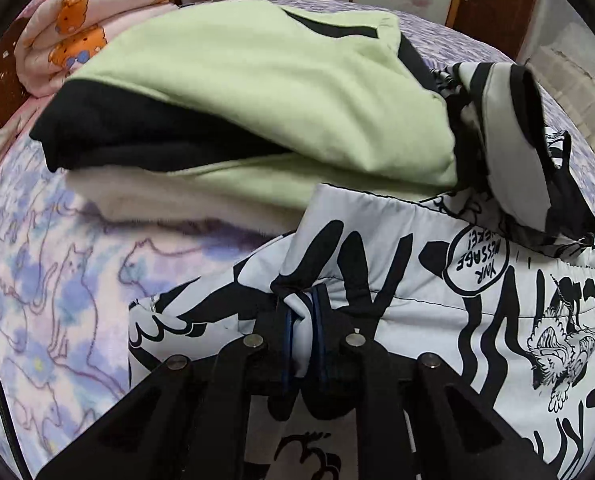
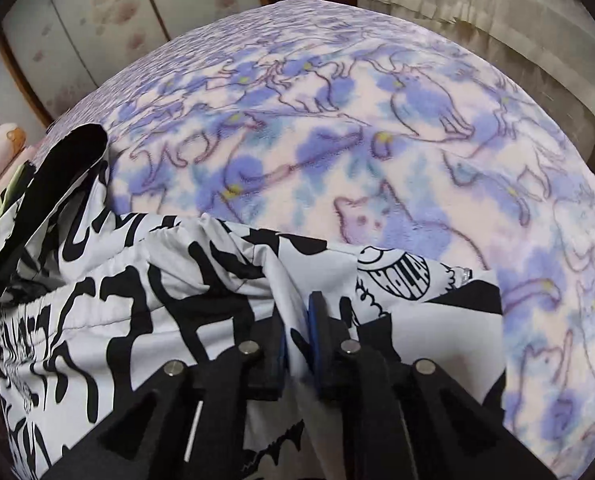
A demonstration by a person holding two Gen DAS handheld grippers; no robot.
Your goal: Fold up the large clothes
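Left to right. Far-left corner of the bed [image 1: 49, 312]: folded pink quilt [image 1: 85, 28] with orange bear print, stacked against the headboard side. Just beside it, toward the middle of the bed, a folded green-and-black garment [image 1: 257, 92] lies flat on the purple cat-print blanket, cream lining showing along its near edge.

Task item: black-and-white graphic-print jacket [image 1: 437, 320], spread across the near edge of the bed, its upper hem touching and slightly overlapping the green garment's near edge. Speech-bubble print reads "YOUR MESSAGE", upside down in the left wrist view. Its hood or collar part [image 1: 537, 168], black-lined, sits bunched at the jacket's far side, against the green garment's right end.

Left gripper [image 1: 301, 320]: jaws clamped on a pinched fold of the jacket, white fabric squeezed between the blue pads, pointing steeply down at the bed.

Right gripper [image 2: 297, 332]: jaws clamped on another fold of the same jacket [image 2: 137, 300]; cloth runs up between the blue pads. A small zip pull shows near the jacket's right corner. To the right of that gripper the blanket [image 2: 377, 140] lies bare out to the bed's far and right edges. Beyond the right edge, a beige covered piece of furniture [image 2: 497, 20].
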